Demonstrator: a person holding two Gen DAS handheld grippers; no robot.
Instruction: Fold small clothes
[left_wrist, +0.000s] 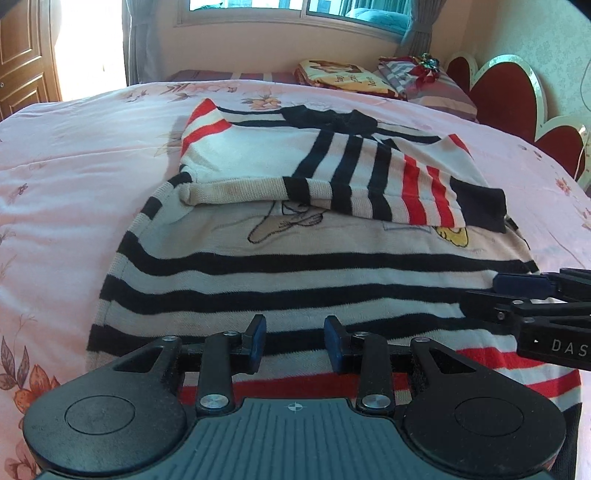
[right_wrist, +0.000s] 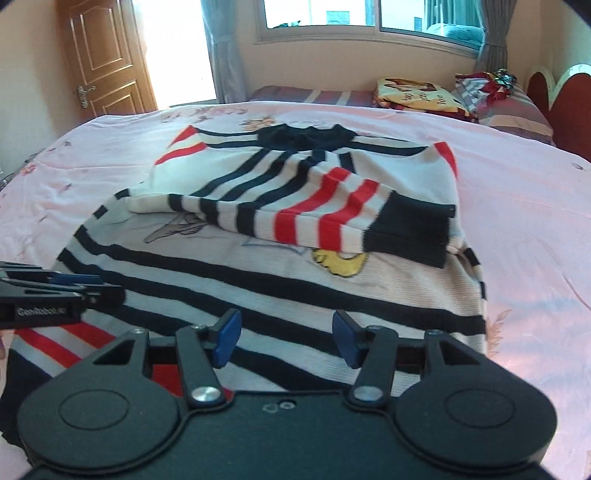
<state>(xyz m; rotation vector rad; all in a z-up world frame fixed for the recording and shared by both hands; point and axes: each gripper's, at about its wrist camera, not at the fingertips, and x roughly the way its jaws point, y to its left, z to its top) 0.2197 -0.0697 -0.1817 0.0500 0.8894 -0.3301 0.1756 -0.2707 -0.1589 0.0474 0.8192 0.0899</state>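
Observation:
A cream sweater (left_wrist: 295, 273) with navy and red stripes lies flat on the pink bedspread (left_wrist: 74, 184), neck at the far side. Both sleeves are folded across its chest, and the upper one (left_wrist: 406, 192) ends in a navy cuff. My left gripper (left_wrist: 295, 341) is open just above the lower left part of the sweater, with nothing between its pads. In the right wrist view my right gripper (right_wrist: 286, 339) is open over the sweater (right_wrist: 295, 280) near its lower right. Each gripper shows side-on in the other's view: the right gripper (left_wrist: 491, 291) and the left gripper (right_wrist: 92, 286).
Folded blankets and pillows (left_wrist: 343, 77) are stacked at the bed's far right, beside a red heart-shaped headboard (left_wrist: 506, 96). A window (right_wrist: 369, 18) with curtains is behind the bed, and a wooden door (right_wrist: 99, 55) stands at the far left. Pink bedspread (right_wrist: 535, 221) surrounds the sweater.

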